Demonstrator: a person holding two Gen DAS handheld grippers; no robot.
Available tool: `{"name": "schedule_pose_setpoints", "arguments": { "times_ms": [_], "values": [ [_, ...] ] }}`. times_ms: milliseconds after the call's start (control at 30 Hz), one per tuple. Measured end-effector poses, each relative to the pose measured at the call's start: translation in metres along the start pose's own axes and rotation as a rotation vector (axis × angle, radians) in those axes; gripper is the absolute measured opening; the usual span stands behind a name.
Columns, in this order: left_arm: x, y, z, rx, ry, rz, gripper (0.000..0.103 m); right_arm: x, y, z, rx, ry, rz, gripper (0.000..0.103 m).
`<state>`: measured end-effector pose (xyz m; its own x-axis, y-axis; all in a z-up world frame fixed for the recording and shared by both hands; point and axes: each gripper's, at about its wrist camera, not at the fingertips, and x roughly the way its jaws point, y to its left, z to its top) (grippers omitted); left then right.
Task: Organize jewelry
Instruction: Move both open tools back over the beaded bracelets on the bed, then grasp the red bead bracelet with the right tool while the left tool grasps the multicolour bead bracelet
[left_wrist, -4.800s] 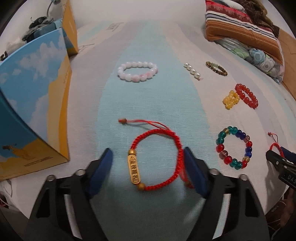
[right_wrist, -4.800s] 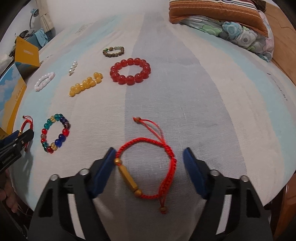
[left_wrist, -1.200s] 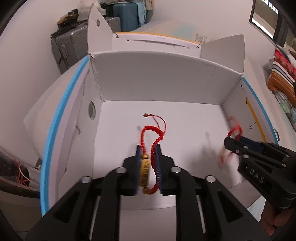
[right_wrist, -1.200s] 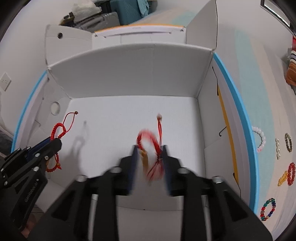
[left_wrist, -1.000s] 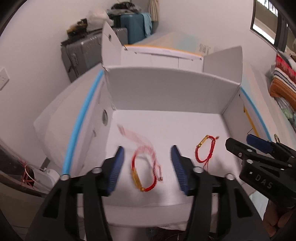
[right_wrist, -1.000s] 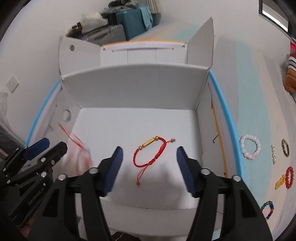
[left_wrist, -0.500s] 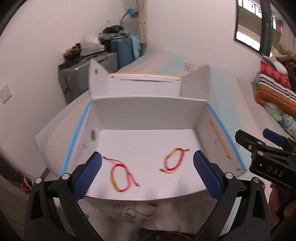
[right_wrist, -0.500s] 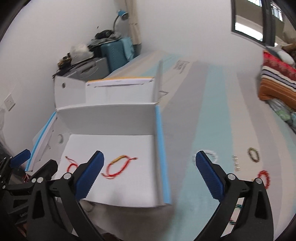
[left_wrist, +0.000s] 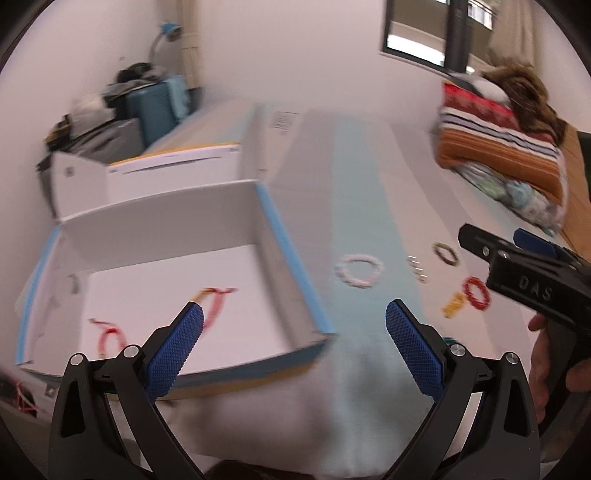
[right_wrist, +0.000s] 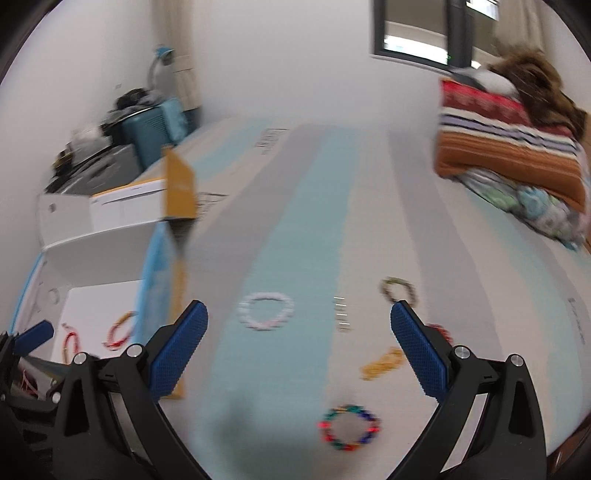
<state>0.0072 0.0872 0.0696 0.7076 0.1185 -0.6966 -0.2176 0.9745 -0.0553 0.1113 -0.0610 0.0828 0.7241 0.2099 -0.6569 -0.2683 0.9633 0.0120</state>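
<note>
Both views are blurred by motion, so small details are hard to read.

The left gripper has its jaws wide apart, having just been opening, and nothing is between them. Behind its left finger stands the open white box with a blue edge. On the box floor lie 2 red cord bracelets, one near the left wall and the other toward the middle; the finger partly covers the second one and both are smeared.

The right gripper is also spread wide after just opening, and it is empty too. In the left wrist view only its black body and one blue tip can be seen at the right edge, with part of a hand under it.

On the striped bedsheet the other pieces lie apart from each other: a white bead bracelet, a short row of pearls, a dark bead bracelet, a yellow bead piece and a multicolour bead bracelet. A red bead bracelet is mostly hidden behind the right finger in the right wrist view. Folded blankets lie at the far right, cut off by the frame.
</note>
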Motion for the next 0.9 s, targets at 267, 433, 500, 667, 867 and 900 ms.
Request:
{"name": "schedule_pose_setpoints", "arguments": {
  "times_ms": [267,433,500,667,867,900],
  "values": [
    [0.053,-0.086,-0.008,0.106,0.080,-0.121,0.097,0.023,-0.100,-0.011,0.123,0.043,-0.090,0.095],
    [0.095,-0.117,-0.023,0.144,0.159,-0.156,0.097,0.049,-0.144,-0.026,0.171,0.081,-0.140,0.095],
    [0.107,-0.122,-0.026,0.153,0.180,-0.164,0.097,0.061,-0.154,-0.032,0.180,0.101,-0.154,0.095],
    [0.132,-0.134,-0.041,0.167,0.224,-0.175,0.097,0.094,-0.176,-0.050,0.206,0.159,-0.161,0.095],
    [0.159,-0.142,-0.064,0.204,0.274,-0.174,0.097,0.123,-0.191,-0.065,0.226,0.214,-0.164,0.095],
    [0.161,-0.143,-0.067,0.209,0.280,-0.174,0.097,0.127,-0.193,-0.067,0.227,0.223,-0.169,0.095]
  ]
}}
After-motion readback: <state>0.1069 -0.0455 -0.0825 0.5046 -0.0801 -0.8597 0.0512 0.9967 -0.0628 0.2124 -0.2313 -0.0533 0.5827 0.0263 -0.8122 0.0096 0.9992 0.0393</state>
